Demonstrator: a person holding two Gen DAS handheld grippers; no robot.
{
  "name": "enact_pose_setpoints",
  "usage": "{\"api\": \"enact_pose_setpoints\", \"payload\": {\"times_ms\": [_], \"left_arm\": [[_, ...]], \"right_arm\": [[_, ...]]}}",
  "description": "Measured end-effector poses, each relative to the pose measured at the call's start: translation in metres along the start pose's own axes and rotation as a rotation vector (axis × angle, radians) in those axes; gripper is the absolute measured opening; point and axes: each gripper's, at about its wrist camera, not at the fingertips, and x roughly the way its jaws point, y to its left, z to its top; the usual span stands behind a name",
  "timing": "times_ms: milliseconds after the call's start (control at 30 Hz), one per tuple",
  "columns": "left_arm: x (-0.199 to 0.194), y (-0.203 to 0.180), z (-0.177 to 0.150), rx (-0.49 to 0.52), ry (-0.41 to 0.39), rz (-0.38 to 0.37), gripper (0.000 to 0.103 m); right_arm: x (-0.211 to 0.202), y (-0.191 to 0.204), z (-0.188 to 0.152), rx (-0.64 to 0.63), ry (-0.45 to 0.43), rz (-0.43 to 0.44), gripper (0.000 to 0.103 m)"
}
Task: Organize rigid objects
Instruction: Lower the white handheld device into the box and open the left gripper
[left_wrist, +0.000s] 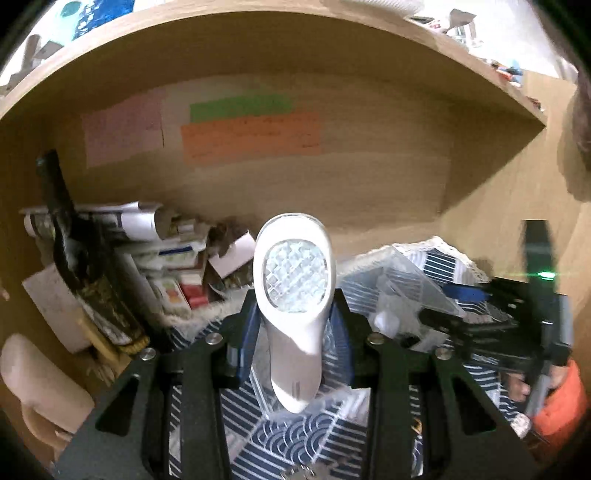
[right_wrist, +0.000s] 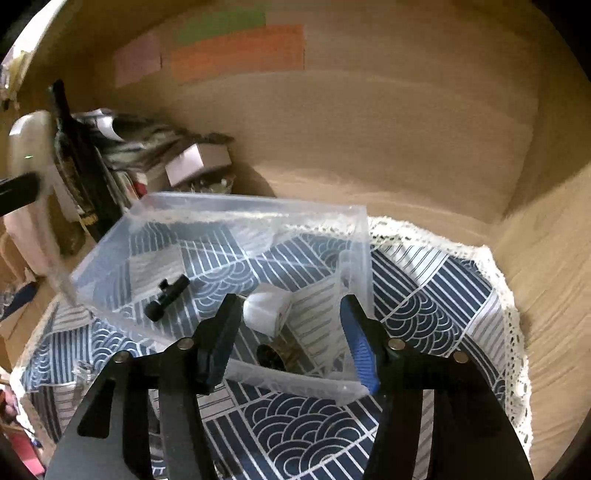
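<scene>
White handheld device: clamped between your left gripper fingers, above the patterned cloth, not yet binned. Clear bin already holds a black part and white box; your right gripper gapes empty at its near edge.

The white handheld device has a pale faceted lattice face. Beneath it lies a cloth of navy and white wave arcs and stripes, edged in white lace. The bin is clear plastic; inside, a black part at nine o'clock of a white block. Green, orange and pink papers mark the tan wooden back wall.
</scene>
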Motion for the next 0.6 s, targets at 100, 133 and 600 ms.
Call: {"api": "enact_pose_setpoints", "payload": {"times_ms": [100,133,600], "left_arm": [[0.017,-0.004,0.003,0.027,0.009,0.022,0.037],[0.024,-0.005,0.002,0.036,0.018,0.026,0.037],[0.108,-0.036,-0.031,0.089,0.241,-0.022,0.037]], "right_arm": [[-0.015,-0.003,-0.002,0.017,-0.039,0.026,0.058],[-0.02,-0.003,-0.002,0.021,-0.051,0.03,0.059],[-0.035,0.001,-0.039,0.05,-0.034,0.089,0.06]]}}
